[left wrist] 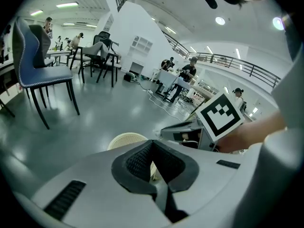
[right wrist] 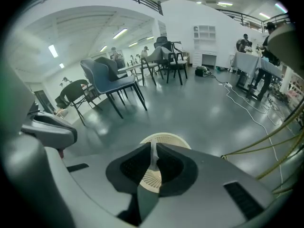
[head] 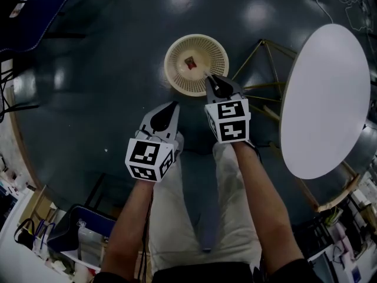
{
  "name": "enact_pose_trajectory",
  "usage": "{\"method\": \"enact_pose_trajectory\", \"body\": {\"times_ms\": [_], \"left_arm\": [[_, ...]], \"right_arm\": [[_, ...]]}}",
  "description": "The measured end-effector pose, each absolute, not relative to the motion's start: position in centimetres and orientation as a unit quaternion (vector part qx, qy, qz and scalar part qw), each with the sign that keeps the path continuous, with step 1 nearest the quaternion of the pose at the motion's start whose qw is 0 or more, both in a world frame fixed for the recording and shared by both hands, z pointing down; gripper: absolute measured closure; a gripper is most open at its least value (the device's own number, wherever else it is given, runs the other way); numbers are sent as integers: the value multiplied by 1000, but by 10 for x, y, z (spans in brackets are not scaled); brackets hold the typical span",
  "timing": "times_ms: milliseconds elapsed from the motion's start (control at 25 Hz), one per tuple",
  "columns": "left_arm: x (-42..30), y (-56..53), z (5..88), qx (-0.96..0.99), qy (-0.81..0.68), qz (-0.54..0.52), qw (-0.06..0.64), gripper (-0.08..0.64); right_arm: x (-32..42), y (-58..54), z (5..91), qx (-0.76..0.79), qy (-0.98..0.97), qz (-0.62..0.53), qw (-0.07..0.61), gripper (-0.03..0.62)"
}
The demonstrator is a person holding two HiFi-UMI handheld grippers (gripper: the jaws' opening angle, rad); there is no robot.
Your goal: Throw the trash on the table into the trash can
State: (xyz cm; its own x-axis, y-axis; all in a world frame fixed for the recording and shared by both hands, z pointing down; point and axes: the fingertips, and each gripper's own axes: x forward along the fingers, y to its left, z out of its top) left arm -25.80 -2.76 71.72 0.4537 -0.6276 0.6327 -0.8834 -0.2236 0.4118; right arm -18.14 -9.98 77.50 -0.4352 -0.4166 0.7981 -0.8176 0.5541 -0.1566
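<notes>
The cream mesh trash can (head: 196, 63) stands on the dark floor with a small red piece (head: 191, 62) lying inside. My right gripper (head: 209, 78) hangs at the can's near rim, shut on a thin pale scrap (right wrist: 152, 156) that shows edge-on between its pads, with the trash can (right wrist: 164, 139) just beyond. My left gripper (head: 172, 106) is lower and to the left, short of the can, shut with nothing in it. From the left gripper view, the trash can (left wrist: 126, 139) lies ahead of the left gripper (left wrist: 153, 144), and the right gripper (left wrist: 190, 132) is at the right.
A white oval table (head: 327, 99) on yellow legs (head: 262, 63) stands to the right, its top bare. The person's legs are below the grippers. Bags and clutter (head: 70, 234) sit at the lower left. Chairs (right wrist: 111, 82) stand farther off.
</notes>
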Motion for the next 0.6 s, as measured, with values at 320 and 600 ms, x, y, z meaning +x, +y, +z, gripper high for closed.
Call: {"method": "enact_pose_trajectory", "body": {"times_ms": [320,600], "left_arm": [[-268,-39,755,763,-494,165,382,552],[-272,-39,783,760,-494,171,387,552]], "right_arm": [[-192,-100,823,378,-796,279,383,545],[-194,-99,864,371,-786,288,401,544]]}}
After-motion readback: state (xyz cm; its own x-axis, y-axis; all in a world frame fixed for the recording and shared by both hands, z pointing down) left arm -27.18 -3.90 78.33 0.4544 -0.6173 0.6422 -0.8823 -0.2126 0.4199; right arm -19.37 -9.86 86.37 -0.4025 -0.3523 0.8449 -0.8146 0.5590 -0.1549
